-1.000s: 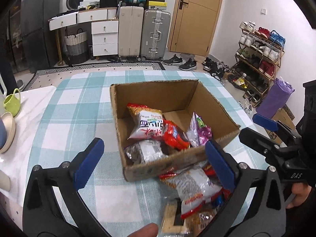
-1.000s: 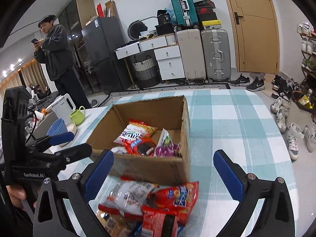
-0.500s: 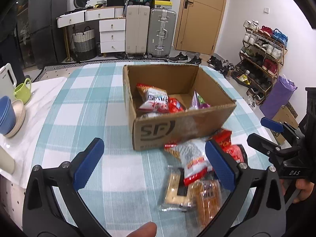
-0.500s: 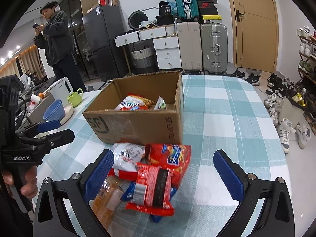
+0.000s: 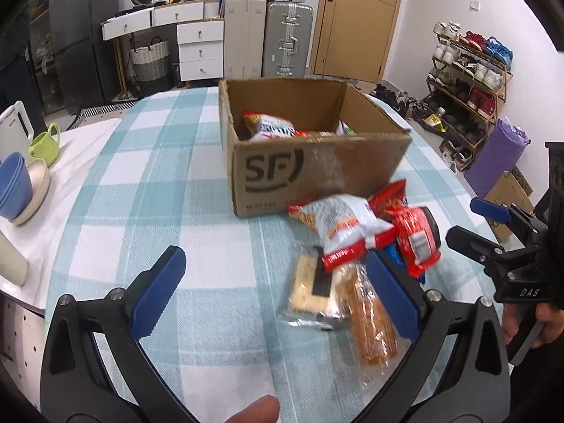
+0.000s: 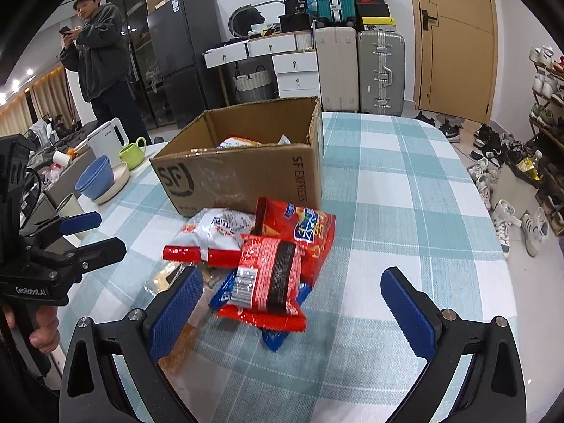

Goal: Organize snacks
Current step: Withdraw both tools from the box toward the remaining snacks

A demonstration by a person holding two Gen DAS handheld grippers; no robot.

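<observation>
An open cardboard box [image 5: 317, 172] [image 6: 243, 172] marked SF stands on the checked tablecloth with several snack packs inside. In front of it lies a pile of snacks: a white and red bag [image 5: 343, 225] [image 6: 211, 234], a red pack with a black panel [image 6: 269, 278] [image 5: 416, 236], a red chip bag [image 6: 303, 232], a cracker pack [image 5: 312, 287] and an orange biscuit pack [image 5: 372, 324]. My left gripper [image 5: 275, 289] is open, low over the cloth, left of the pile. My right gripper [image 6: 292, 303] is open, with the red pack between its fingers but untouched.
Blue bowls [image 5: 14, 187] [image 6: 95, 176], a green mug [image 5: 44, 142] [image 6: 132, 151] and a white kettle [image 6: 105, 135] sit at the table's left side. A person stands far left by the fridge [image 6: 100, 60]. Suitcases [image 6: 380, 70], drawers and a shoe rack [image 5: 469, 70] line the room.
Both grippers have pulled back from above the box and dropped low, so the box now stands farther off and the snack pile lies right in front. Both stayed open.
</observation>
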